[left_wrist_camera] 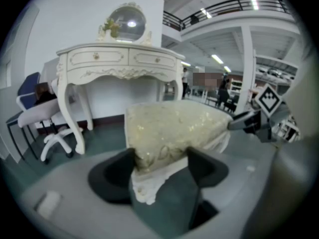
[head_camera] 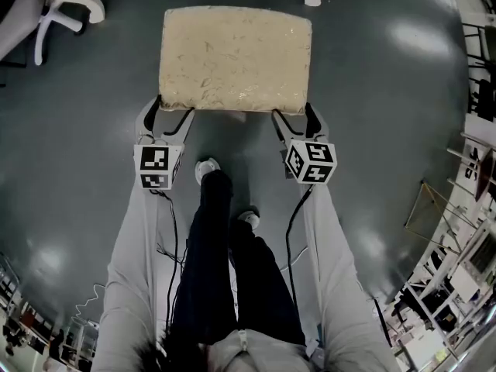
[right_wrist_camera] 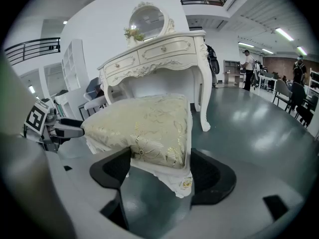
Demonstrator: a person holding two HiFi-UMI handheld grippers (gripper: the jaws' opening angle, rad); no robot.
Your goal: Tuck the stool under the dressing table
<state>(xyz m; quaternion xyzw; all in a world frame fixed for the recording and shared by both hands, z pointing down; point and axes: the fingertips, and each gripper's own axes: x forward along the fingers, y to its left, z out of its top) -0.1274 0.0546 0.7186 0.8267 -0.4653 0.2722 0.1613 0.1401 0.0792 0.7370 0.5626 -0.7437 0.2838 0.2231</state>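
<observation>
Glossy grey floor point(head_camera: 387, 115) bears the dressing table point(right_wrist_camera: 159, 54).

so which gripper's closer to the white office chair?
Left. The left gripper grips the stool corner on the office chair side; the right gripper grips the opposite corner, farther away.

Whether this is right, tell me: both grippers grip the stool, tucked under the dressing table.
Wrong: the right gripper view shows the stool out in front of the dressing table, not under it. The left gripper and right gripper do grip it.
</observation>
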